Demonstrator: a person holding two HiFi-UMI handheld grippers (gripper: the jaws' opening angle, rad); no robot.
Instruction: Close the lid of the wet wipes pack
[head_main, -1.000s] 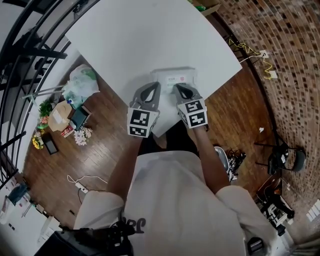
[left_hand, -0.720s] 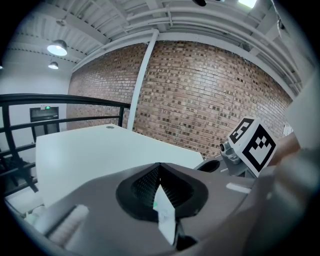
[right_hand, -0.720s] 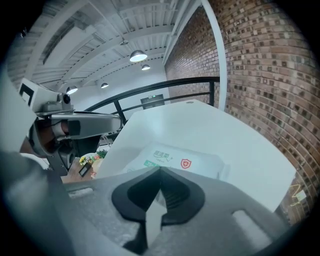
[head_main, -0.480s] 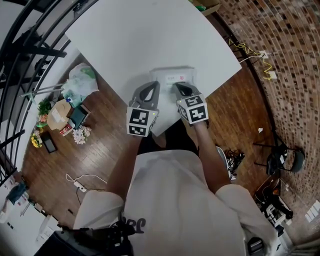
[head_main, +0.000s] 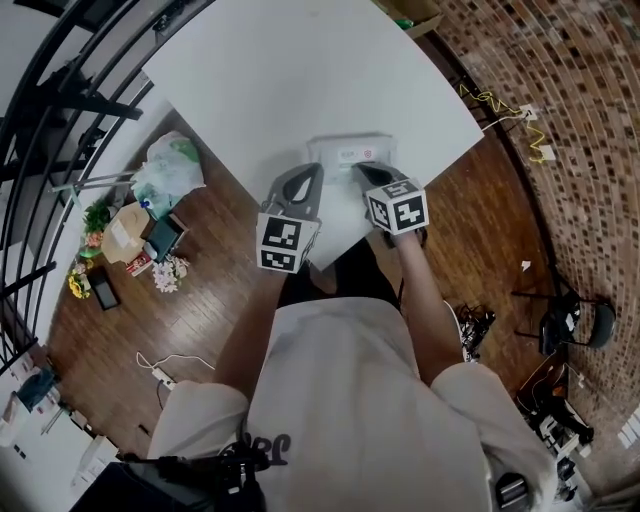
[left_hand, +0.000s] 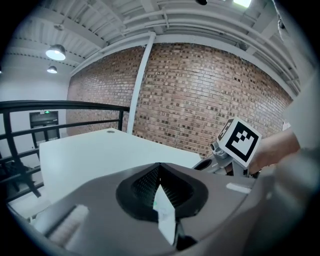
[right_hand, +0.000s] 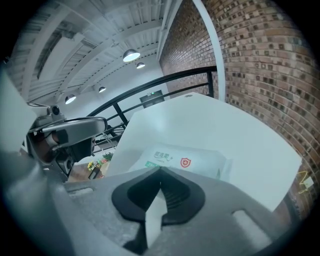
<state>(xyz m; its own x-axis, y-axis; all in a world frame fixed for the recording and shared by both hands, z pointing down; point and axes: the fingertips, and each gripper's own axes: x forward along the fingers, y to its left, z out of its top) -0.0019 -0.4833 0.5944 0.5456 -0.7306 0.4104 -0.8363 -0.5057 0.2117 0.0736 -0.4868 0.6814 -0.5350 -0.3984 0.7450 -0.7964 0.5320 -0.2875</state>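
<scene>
Left gripper (head_main: 311, 172) and right gripper (head_main: 358, 169) sit closed, seemingly empty, at wet wipes pack (head_main: 349, 151).

a white table (head_main: 300, 90) with a white wet wipes pack (head_main: 350, 152) lying flat on it, close to its near edge.

You have a glossy plastic pack (head_main: 350, 152) on a smooth matt table (head_main: 300, 80), over a shiny wood floor (head_main: 200, 290) beside a rough brick wall (head_main: 565, 90).
</scene>
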